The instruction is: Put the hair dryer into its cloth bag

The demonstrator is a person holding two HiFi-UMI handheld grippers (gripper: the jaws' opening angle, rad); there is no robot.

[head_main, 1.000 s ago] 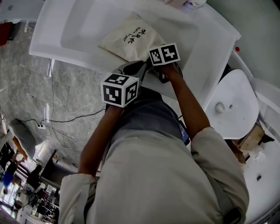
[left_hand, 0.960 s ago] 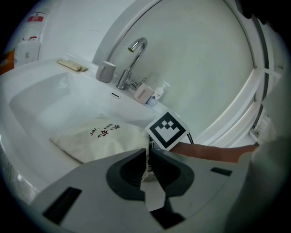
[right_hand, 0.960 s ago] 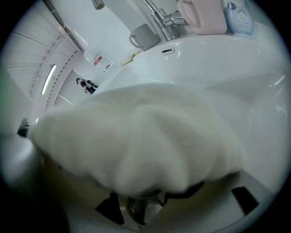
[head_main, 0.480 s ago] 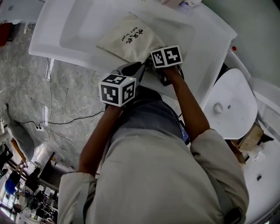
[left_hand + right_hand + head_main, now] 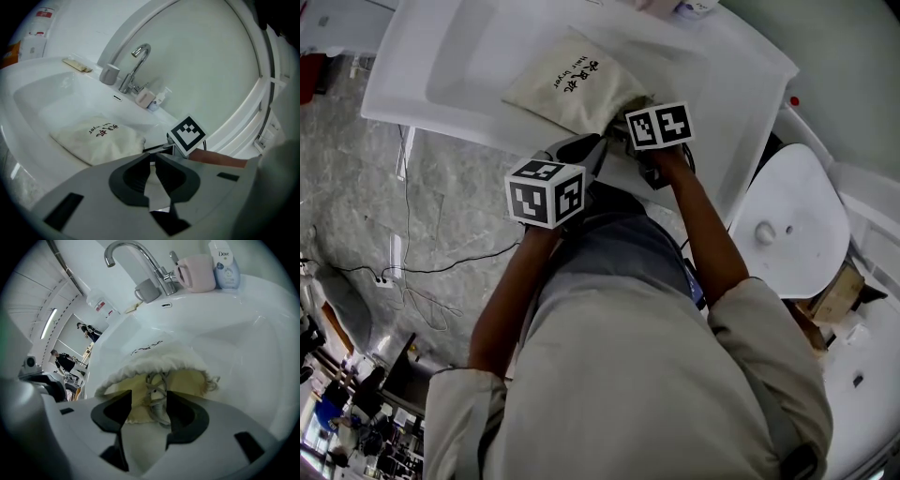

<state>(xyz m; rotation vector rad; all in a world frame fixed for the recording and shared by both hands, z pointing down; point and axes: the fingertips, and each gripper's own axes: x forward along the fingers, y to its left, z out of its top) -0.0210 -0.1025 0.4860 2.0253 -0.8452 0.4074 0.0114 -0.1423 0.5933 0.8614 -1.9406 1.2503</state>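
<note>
The cream cloth bag with dark print lies in the white sink basin, its mouth toward the near rim. In the right gripper view the bag's mouth gapes, and the hair dryer's grey cord shows inside against the yellowish lining; the dryer's body is hidden. My right gripper is open just in front of that mouth, the cord lying between its jaws near the right one. My left gripper is shut on a thin strip of pale cloth at the bag's edge.
A chrome faucet stands at the back of the sink, with a grey cup, a pink mug and a soap bottle beside it. A white toilet lid is at the right. Cables trail on the floor at left.
The right gripper has drawn back slightly from the bag toward the sink's near rim. The left gripper has held its place and its grip.
</note>
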